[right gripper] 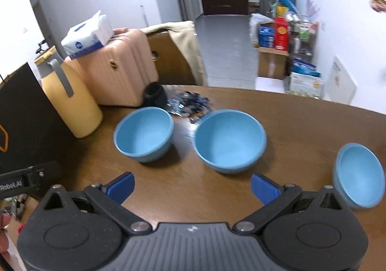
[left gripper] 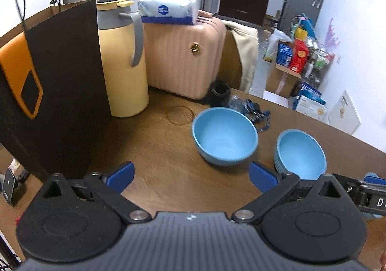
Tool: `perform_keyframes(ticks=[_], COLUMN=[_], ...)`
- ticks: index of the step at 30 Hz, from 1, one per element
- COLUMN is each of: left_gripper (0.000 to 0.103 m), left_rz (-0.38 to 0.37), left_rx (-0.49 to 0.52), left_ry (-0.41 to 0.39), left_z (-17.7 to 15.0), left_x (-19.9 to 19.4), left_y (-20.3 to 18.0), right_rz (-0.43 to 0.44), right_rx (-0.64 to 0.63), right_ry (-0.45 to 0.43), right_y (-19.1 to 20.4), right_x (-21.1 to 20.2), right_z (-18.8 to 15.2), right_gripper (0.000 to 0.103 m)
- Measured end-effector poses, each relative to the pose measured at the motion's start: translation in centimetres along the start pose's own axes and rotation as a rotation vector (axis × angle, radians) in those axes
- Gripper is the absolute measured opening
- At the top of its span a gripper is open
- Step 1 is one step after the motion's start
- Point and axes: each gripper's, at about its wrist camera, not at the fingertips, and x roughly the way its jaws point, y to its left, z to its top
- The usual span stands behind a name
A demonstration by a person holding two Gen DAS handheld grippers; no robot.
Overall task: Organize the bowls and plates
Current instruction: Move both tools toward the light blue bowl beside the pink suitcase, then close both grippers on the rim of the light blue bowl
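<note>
While both grippers (left gripper: 191, 175) (right gripper: 192, 186) hover with jaws spread, empty, three bowls (right gripper: 144, 133) (right gripper: 229, 140) (right gripper: 359, 174) sit apart, unstacked, from 10 to 3 o'clock.

The desk (right gripper: 301, 126) was brown wood with a soft sheen. The blue bowls (right gripper: 229, 140) looked smooth and matt. The tongs (right gripper: 191, 187) carried ribbed blue pads (right gripper: 264, 189) on matt black plastic.

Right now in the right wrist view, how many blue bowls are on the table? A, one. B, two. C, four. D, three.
D: the right wrist view shows three blue bowls apart on the brown table, the left bowl near the yellow jug, the middle bowl, and the right bowl at the picture's edge.
</note>
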Motion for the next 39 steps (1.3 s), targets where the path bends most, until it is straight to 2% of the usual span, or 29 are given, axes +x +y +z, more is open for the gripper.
perform_keyframes(ticks=[7,14,22,26,29,35,39], left_gripper=[0.103,0.103,0.103,0.103,0.102,0.090,0.078], left_rz=[0.022,0.066,0.078,0.101,0.113,0.085,0.062], left_rx=[-0.029,-0.010,-0.001,-0.004,-0.017,-0.049,-0.062], left_ry=[0.085,0.157,0.250,0.299,0.328,0.372,0.389], left_z=[5.0,8.2,7.9,7.1,6.9,6.4,6.2], left_x=[6.1,13.4,20.7,23.5,25.2,27.3,28.2], left_y=[1.1,1.0,0.6,0.6,0.8,1.1,1.1], right_rz=[0.004,-0.028,-0.081,-0.097,-0.107,-0.117,-0.124], right_rx=[0.005,0.026,0.050,0.037,0.031,0.010,0.001], right_ry=[0.022,0.076,0.149,0.186,0.207,0.246,0.257], right_y=[2.2,3.6,3.4,3.6,3.7,4.0,4.0], right_x=[5.6,12.4,20.6,23.7,25.4,28.1,29.1], right_z=[4.8,8.6,9.3,9.0,8.8,8.4,8.0], right_gripper=[0.102,0.097,0.090,0.078,0.075,0.060,0.053])
